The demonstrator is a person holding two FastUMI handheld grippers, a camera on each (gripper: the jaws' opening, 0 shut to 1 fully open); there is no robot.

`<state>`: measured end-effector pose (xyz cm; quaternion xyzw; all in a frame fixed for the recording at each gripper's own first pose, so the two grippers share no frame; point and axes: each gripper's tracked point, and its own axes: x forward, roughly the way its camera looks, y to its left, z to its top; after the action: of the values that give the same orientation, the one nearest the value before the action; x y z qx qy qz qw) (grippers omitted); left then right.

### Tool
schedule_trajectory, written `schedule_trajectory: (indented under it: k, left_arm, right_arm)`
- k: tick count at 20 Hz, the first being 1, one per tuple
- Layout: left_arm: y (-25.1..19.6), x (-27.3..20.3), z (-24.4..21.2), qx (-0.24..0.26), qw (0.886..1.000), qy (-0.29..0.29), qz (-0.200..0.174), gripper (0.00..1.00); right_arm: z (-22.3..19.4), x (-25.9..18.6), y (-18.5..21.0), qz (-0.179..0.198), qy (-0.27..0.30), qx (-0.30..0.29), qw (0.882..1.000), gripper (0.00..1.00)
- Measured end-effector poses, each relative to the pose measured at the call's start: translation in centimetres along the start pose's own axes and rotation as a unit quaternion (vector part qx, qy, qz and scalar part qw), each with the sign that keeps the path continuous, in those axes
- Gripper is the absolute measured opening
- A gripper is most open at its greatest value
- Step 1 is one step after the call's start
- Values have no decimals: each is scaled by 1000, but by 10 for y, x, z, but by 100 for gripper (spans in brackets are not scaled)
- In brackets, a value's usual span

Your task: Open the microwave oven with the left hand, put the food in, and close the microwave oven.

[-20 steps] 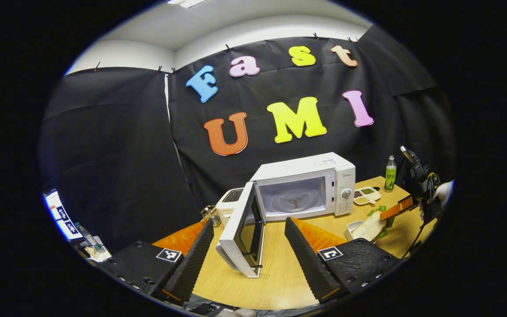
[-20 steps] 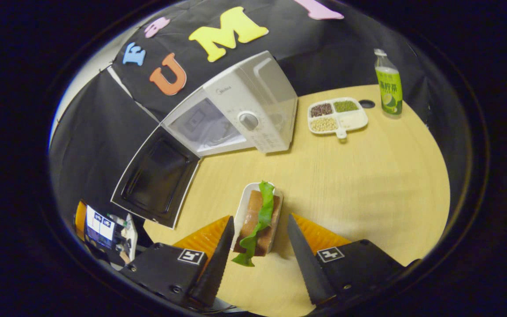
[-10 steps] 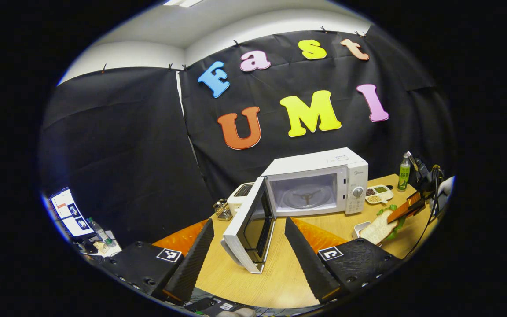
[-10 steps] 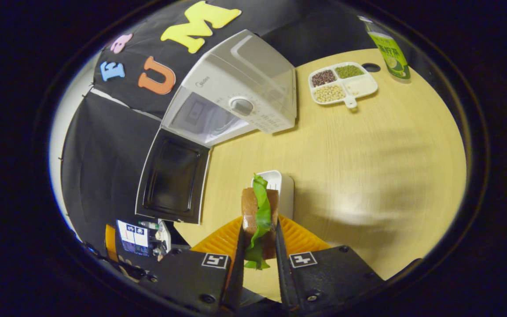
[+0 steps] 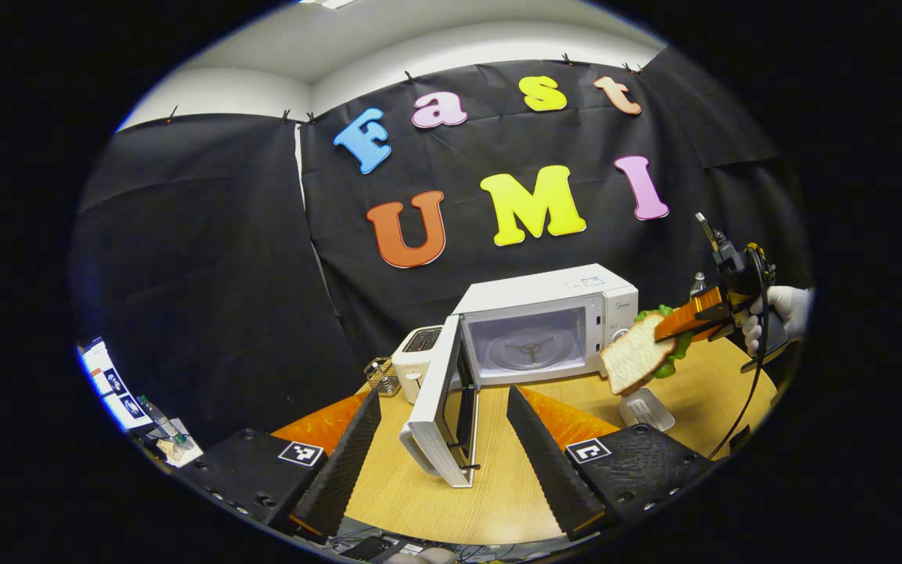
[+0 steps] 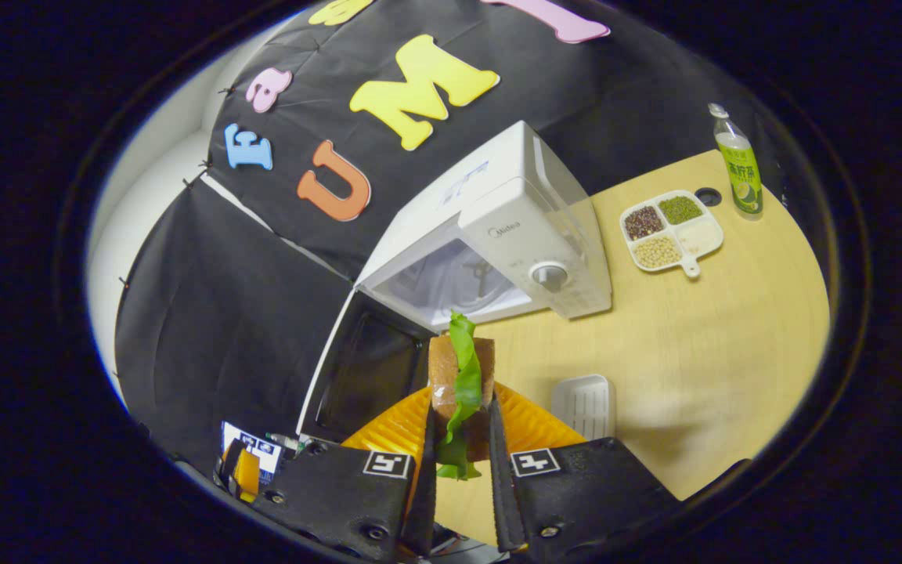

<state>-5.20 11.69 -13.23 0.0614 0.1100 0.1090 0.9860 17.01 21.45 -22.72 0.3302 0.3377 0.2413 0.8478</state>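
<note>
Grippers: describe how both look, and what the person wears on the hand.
Each gripper, left and right, has a black body with screws, a square black-and-white marker on each side, and ribbed orange panels behind two tapering, ridged jaws. In the left gripper view, a black cable hangs from the right gripper, held by a hand in a white glove.

- The left gripper (image 5: 443, 439) is hanging low over the near edge of the desk (image 5: 498, 501), level and pointing forward, its two fingers (image 5: 341, 462) standing wide apart with nothing between them.
- The right gripper (image 6: 460, 462) is pressing both fingers (image 6: 423, 486) against the sides of the sandwich (image 6: 460, 384), holding it off the desk.
- In the left gripper view, the right gripper (image 5: 690, 317) is reaching in from the right edge, raised and tilted down toward the left.
- A gloved hand (image 5: 784, 309) is gripping the right gripper's rear.
</note>
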Motion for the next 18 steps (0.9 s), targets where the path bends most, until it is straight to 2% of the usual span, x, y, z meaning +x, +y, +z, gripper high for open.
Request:
schedule_trajectory:
  k: [5,7,9,13,15,18]
  left_arm:
    - [21,3,-8,-2,1000,-4,-19,97]
    - [25,7,-13,0,1000,-6,-23,96]
    - [26,11,-20,2,1000,-3,-31,97]
    - [30,18,-33,14,999,1,-39,97]
    - [30,22,-38,12,999,5,-45,97]
    - [37,30,-38,7,999,2,-42,96]
  right_arm:
    - [6,67,29,2,-113,63,992,33]
    - [8,98,38,16,-159,109,981,33]
    - [8,127,38,12,-200,135,970,33]
    - [19,178,43,7,-281,199,939,33]
    - [30,201,37,-5,-322,203,925,33]
    - [44,237,29,-20,-345,217,913,33]
